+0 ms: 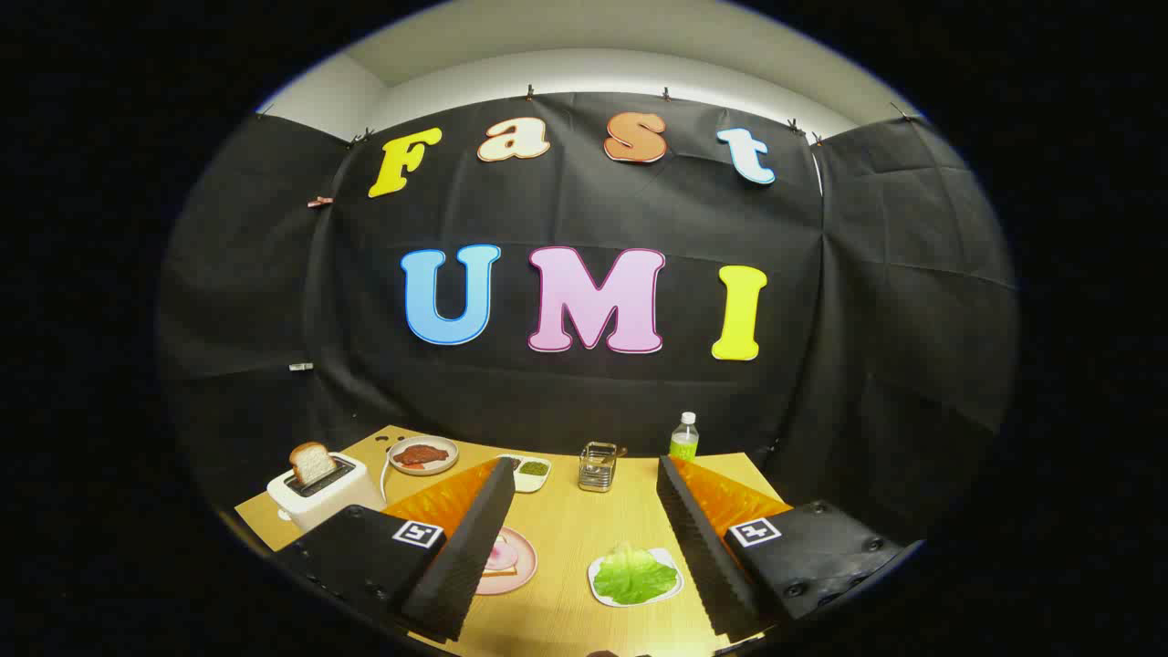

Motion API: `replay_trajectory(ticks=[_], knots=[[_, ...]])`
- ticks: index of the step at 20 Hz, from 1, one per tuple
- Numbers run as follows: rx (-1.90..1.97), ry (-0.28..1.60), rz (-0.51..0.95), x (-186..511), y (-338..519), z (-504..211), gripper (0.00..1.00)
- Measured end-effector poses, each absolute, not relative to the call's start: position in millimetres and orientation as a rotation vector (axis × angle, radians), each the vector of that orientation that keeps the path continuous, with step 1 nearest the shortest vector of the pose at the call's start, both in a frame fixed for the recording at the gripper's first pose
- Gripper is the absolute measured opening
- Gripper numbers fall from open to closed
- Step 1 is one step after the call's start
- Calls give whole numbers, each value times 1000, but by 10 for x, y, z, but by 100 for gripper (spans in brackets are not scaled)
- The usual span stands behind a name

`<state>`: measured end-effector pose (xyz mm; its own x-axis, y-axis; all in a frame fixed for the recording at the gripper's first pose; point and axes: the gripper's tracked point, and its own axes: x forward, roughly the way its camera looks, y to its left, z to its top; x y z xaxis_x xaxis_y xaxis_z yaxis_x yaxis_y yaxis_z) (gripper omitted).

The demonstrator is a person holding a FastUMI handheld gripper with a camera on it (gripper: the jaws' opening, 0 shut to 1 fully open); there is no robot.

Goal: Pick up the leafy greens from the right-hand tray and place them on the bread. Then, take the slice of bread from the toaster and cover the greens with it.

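Two black ridged fingers (474, 547) reach forward from the bottom of the gripper view, spread wide with nothing between them; the gripper (580, 473) hangs well above the table (566, 538), holding nothing.

Between the fingers, low down and nearer the right one, the greens (633, 575) lie flat on a small white tray (598, 589), untouched. Beside the left finger, partly hidden by it, sits a pink plate (522, 566) with the bread (501, 568) on it; something pink seems to lie on that bread, though the finger covers most of it. No green shows on it.

Further left, beyond the left finger, a white toaster (319, 497) stands with a slice (312, 463) sticking up out of its slot. Behind it rests a dish of something red-brown (422, 453). Near the middle of the table are a small white dish of dark green bits (532, 470), a metal rack (598, 465) and a bottle (684, 437) at the far edge.

By the look of things, the task has not yet started: greens on their tray, slice in the toaster, gripper empty. Both steps are left. The first calls for lowering toward the tray and closing on the leaf, which looks thin and floppy and may be hard to lift off cleanly.
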<state>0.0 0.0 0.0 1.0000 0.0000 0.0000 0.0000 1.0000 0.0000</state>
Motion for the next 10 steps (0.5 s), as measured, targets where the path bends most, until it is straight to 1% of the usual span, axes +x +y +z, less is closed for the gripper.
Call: replay_trajectory(ticks=[10], knots=[[11,36,33,1,93,-120,97]])
